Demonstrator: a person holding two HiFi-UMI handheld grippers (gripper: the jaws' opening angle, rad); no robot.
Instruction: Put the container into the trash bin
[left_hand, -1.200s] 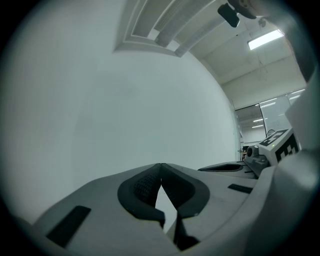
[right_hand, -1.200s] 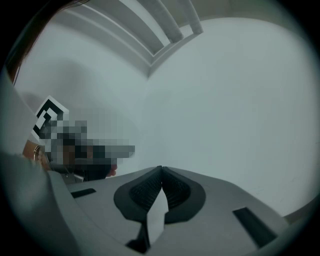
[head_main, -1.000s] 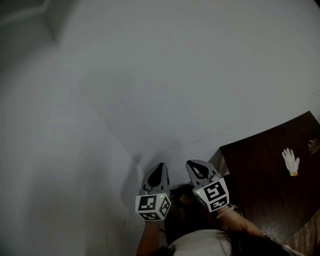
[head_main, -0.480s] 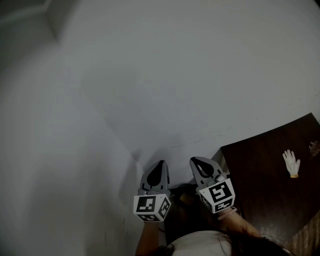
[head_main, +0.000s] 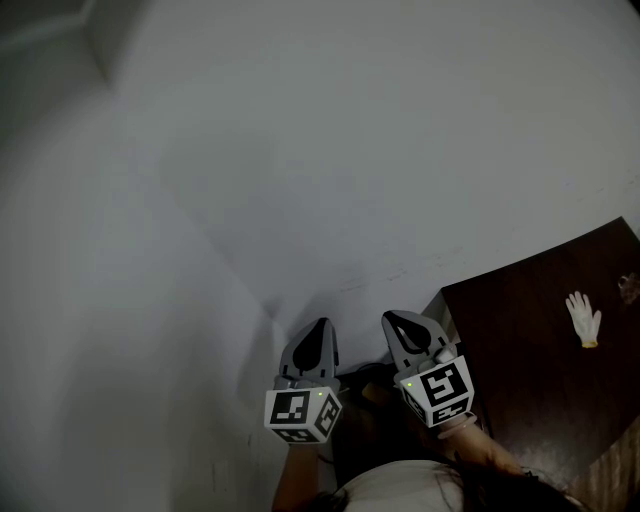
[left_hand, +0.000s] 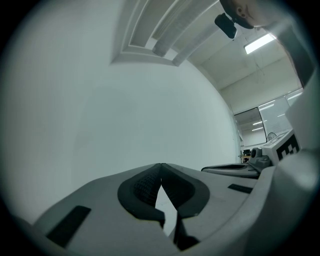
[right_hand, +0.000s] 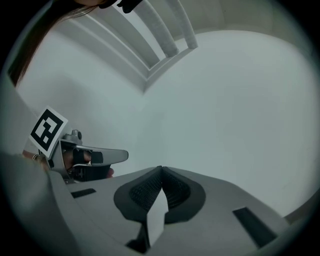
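No container and no trash bin shows in any view. In the head view my left gripper (head_main: 320, 326) and right gripper (head_main: 393, 319) are held side by side, close to my body, aimed at a plain white wall (head_main: 330, 170). Each one's jaws meet at the tips with nothing between them. The left gripper view has its shut tips (left_hand: 161, 165) against the white wall, with the right gripper (left_hand: 262, 157) at its right edge. In the right gripper view the tips (right_hand: 160, 169) are likewise shut, and the left gripper (right_hand: 87, 159) sits at the left.
A dark brown table (head_main: 520, 380) stands at the lower right, with a small white glove (head_main: 583, 320) lying on it. White walls meet in a corner (head_main: 272, 318) just ahead of the grippers. Ceiling slats (right_hand: 160, 35) and a ceiling light (left_hand: 259, 44) show overhead.
The right gripper has drifted slightly to the right and the left one slightly down. Both stayed shut and nothing else moved.
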